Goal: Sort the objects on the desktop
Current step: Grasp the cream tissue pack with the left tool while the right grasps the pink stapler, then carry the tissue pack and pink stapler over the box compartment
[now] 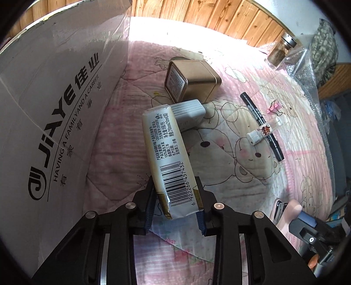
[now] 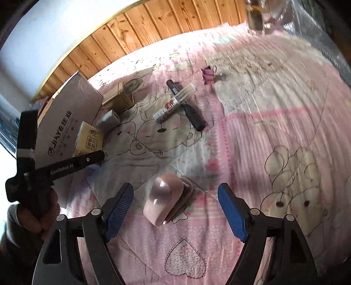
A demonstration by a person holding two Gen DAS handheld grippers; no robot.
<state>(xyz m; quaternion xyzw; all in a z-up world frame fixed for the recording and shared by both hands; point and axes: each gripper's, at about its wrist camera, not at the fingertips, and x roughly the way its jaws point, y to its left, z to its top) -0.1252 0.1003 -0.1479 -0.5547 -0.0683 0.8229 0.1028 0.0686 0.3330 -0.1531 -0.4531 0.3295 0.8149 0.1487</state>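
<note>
My left gripper [image 1: 176,193] is shut on a pack of tissues [image 1: 166,151], held just above the pink quilt beside a cardboard box [image 1: 50,105]. The pack also shows in the right wrist view [image 2: 88,140], with the left gripper [image 2: 96,156] on it. My right gripper [image 2: 175,210] is open, its blue pads either side of a pink stapler [image 2: 166,200] lying on the quilt. Beyond lie a gold tin [image 1: 190,81], a grey charger [image 1: 189,111], a black marker [image 1: 262,127], a small white tube [image 1: 260,132] across it, and a pink binder clip [image 1: 273,108].
A glass jar [image 1: 282,49] stands at the quilt's far right corner next to bubble wrap [image 1: 307,65]. A wooden panel wall [image 1: 219,15] runs along the back. The cardboard box wall fills the left side. The stapler also shows at the lower right in the left wrist view [image 1: 285,210].
</note>
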